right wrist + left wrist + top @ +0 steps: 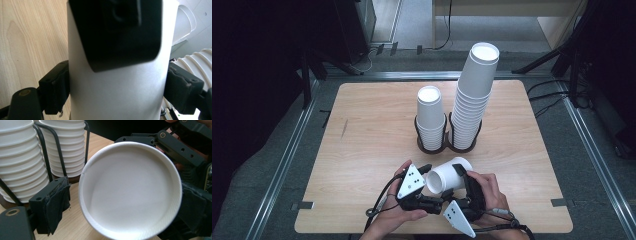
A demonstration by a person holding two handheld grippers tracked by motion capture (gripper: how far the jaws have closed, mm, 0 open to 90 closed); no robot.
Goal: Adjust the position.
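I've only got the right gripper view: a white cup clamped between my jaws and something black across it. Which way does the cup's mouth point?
Observer: The paper cup lies on its side in the right gripper, mouth toward the left gripper.
Operator: Anything inside?
Observer: No, the left gripper view looks straight in: empty.
Operator: Where are the stacks?
Observer: Beyond it, in a black wire holder: a short stack left, a tall stack right.
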